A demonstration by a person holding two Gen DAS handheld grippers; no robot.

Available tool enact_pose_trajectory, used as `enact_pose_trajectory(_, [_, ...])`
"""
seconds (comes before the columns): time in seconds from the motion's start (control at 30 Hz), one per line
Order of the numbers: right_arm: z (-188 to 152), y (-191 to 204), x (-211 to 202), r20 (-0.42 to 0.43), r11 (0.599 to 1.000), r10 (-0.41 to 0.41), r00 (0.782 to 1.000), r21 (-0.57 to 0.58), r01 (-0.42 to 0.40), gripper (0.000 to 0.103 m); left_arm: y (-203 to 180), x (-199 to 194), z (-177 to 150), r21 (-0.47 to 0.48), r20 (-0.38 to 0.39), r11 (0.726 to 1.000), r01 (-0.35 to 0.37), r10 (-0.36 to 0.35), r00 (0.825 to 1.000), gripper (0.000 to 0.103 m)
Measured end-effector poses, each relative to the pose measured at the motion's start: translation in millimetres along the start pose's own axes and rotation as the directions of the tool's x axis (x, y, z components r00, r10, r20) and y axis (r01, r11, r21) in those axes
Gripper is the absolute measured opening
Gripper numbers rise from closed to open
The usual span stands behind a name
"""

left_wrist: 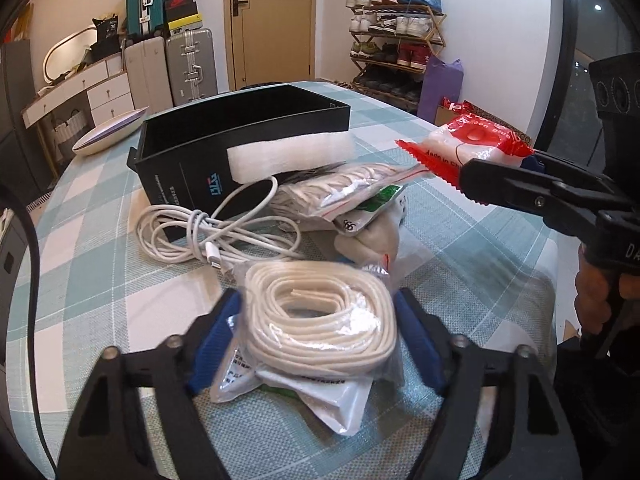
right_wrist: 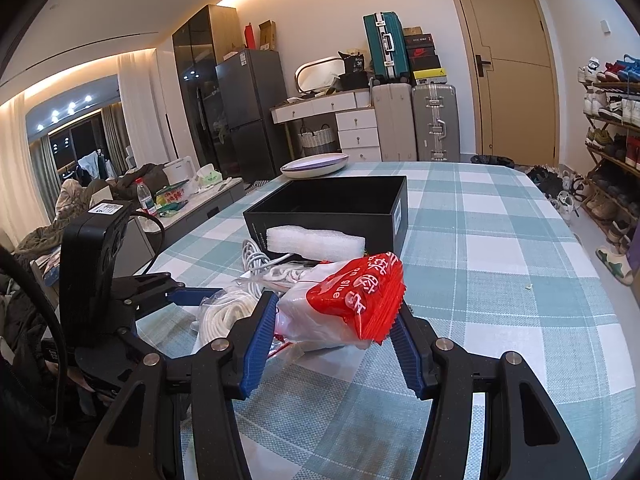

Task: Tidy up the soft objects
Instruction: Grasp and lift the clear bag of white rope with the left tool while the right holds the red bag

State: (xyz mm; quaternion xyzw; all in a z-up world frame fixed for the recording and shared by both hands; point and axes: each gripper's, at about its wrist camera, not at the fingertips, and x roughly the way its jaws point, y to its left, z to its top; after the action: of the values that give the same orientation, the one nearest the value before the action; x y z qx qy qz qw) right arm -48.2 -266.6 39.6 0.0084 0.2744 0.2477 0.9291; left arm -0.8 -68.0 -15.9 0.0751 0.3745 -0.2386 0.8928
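On the checked worktop (left_wrist: pixel 100 248), a black open box (left_wrist: pixel 240 136) stands at the far side, with a white foam strip (left_wrist: pixel 292 156) leaning against its near wall. Before the box lie a loose white cable (left_wrist: pixel 208 236) and a zip bag of pale cord (left_wrist: pixel 340 188). My left tongs (left_wrist: pixel 316 344) straddle a clear bag of coiled white rope (left_wrist: pixel 320 320), which rests on flat packets on the cloth; the blue pads stand just beside the bag's two sides, and I cannot tell whether they press it. My right tongs (right_wrist: pixel 332 320) hold a red-and-white packet (right_wrist: pixel 344 300) above the worktop, clamped between both pads, near the pile and on the near side of the box. A shallow white dish (right_wrist: pixel 314 166) sits beyond the box.
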Motion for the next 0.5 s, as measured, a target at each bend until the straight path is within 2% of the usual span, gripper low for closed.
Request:
enact_pose_trajectory(0.2, [0.2,0.3,0.0,-0.001,1.000,0.001,1.000,-0.001,-0.001,0.056,-5.1,-5.6,-1.4,0.027,0.010,1.000,0.012,-0.012,1.000,0.057])
enact_pose_trajectory(0.5, [5.4,6.4,-3.9,0.019,1.000,0.020,1.000,-0.011,-0.019,0.056,-2.9,-37.3,0.9,0.020,0.086,1.000,-0.018,0.016,0.996,0.057])
